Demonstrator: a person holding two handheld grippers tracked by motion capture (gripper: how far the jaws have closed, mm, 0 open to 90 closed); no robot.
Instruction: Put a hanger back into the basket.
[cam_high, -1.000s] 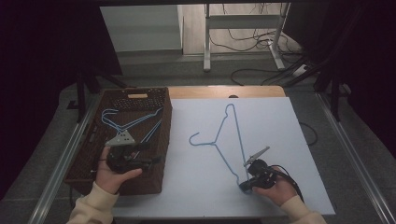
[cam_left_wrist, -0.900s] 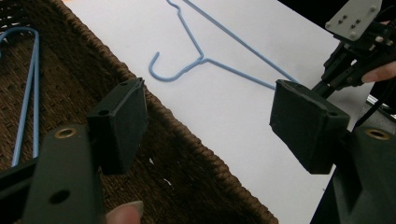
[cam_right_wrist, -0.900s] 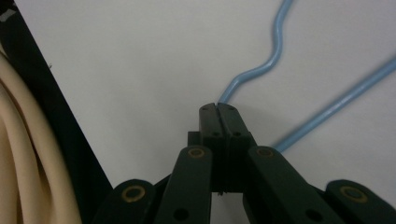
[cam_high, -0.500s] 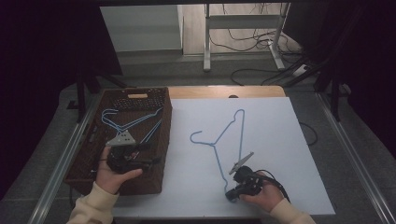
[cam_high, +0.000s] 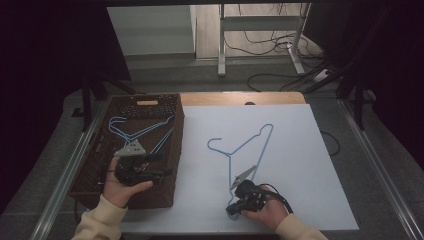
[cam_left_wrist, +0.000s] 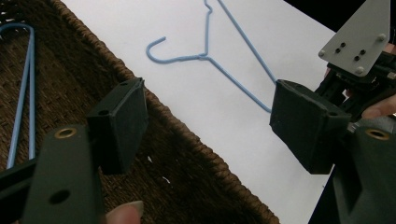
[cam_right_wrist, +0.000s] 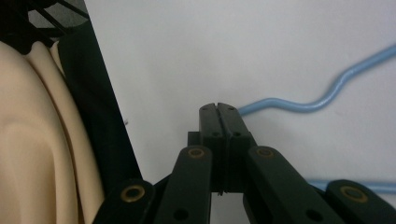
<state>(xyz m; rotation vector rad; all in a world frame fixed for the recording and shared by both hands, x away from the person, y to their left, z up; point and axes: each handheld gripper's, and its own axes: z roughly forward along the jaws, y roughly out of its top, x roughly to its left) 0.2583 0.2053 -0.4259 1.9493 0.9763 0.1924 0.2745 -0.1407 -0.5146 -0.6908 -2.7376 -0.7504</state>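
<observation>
Right gripper (cam_high: 235, 206) sits at the table's near edge, jaws pressed flat together. I can't tell whether the blue wire hanger (cam_high: 243, 146) on the white sheet (cam_high: 300, 150) is pinched between them. Left gripper (cam_left_wrist: 205, 126) is spread wide and empty over the wicker basket (cam_high: 170, 165), which holds more blue hangers (cam_high: 131, 131).

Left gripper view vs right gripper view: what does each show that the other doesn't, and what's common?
Left gripper view alone: the brown wicker basket, a blue hanger inside it, the hook of the blue hanger on the white sheet, its own jaws wide apart, and the right gripper farther off. Right gripper view alone: a cream sleeve and its own jaws pressed together on that hanger's wire. Both: the white sheet and that hanger.
</observation>
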